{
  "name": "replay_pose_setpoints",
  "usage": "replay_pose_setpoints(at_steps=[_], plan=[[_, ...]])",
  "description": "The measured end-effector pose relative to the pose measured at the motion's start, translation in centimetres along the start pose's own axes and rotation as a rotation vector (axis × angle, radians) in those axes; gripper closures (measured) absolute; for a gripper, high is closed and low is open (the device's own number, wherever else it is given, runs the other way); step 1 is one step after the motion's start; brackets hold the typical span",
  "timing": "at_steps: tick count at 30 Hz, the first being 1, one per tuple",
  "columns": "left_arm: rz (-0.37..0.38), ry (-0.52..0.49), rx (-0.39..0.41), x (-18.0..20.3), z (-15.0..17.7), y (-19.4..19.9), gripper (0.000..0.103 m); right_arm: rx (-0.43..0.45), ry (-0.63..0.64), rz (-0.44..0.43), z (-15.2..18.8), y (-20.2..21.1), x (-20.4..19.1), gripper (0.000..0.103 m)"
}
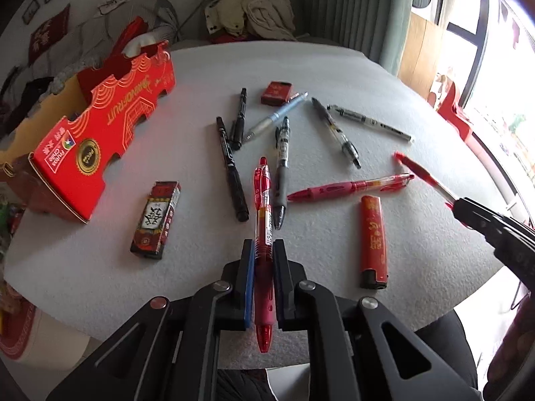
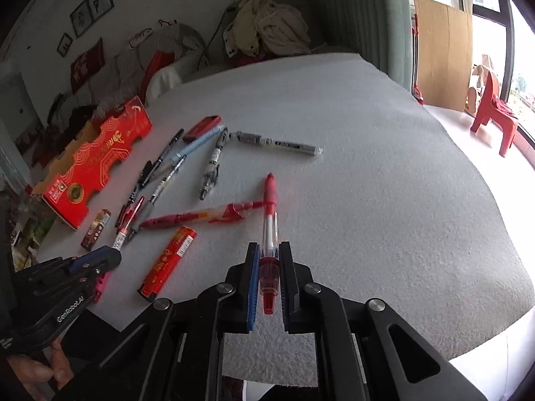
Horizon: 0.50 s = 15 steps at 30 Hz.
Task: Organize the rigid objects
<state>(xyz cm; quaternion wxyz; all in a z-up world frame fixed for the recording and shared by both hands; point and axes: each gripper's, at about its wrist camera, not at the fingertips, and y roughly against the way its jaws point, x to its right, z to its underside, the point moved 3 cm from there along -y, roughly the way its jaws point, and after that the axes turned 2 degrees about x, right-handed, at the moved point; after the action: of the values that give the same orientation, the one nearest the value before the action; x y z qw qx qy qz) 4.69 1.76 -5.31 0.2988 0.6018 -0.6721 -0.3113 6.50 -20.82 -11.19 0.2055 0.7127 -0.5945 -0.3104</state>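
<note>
My left gripper (image 1: 262,245) is shut on a red click pen (image 1: 261,200), which points away from me over the white table (image 1: 334,67). My right gripper (image 2: 269,249) is shut on a red capped pen with a clear barrel (image 2: 270,200); the left wrist view shows the same capped pen (image 1: 421,173) sticking out of the right gripper (image 1: 459,205) at the right. Several black, blue and clear pens (image 1: 281,167) lie scattered mid-table. Another red pen (image 1: 351,187) lies crosswise. A red lighter (image 1: 372,240) lies near the front.
An open red cardboard box (image 1: 110,127) stands at the table's left. A small patterned box (image 1: 156,220) lies in front of it. A small red case (image 1: 276,92) sits at the back. Past the far edge a chair holds piled clothes (image 1: 250,10).
</note>
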Motion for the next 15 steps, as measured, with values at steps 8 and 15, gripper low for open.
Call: replay_pose_setpoints(at_steps=[8, 15], plan=[[0.004, -0.036, 0.016, 0.7, 0.1, 0.2, 0.092, -0.053, 0.057, 0.029, 0.0, -0.8, -2.0, 0.091], [0.0, -0.024, 0.001, 0.4, 0.1, -0.3, 0.092, -0.272, 0.282, 0.078, -1.0, -4.4, -4.3, 0.088]])
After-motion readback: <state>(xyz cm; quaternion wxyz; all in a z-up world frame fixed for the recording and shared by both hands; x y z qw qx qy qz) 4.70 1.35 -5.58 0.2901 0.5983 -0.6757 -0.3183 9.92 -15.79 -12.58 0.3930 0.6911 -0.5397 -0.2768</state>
